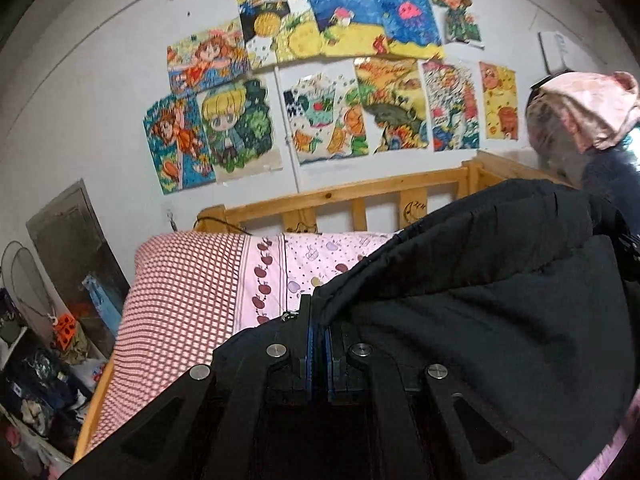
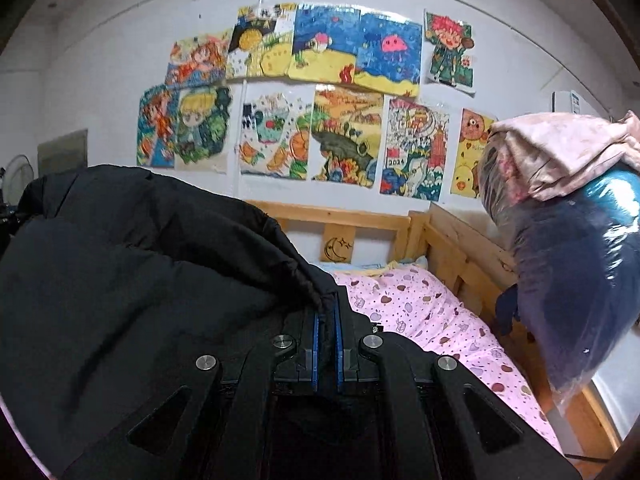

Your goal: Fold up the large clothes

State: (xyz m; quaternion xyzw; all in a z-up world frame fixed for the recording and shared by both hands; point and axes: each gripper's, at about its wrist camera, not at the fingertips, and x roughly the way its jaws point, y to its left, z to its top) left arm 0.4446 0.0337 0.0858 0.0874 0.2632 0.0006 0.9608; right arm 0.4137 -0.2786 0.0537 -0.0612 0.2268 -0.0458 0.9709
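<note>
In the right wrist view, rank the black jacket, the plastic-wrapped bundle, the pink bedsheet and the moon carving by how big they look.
1. black jacket, though it is nearest the lens
2. plastic-wrapped bundle and pink bedsheet, too close to rank
3. moon carving

Each gripper is shut on the jacket: right gripper, left gripper.

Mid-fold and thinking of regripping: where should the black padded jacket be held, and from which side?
Keep the corded hem edge of the black padded jacket: thin where the bulk is puffy. Left hand-held gripper and right hand-held gripper already pinch it from beneath.
</note>
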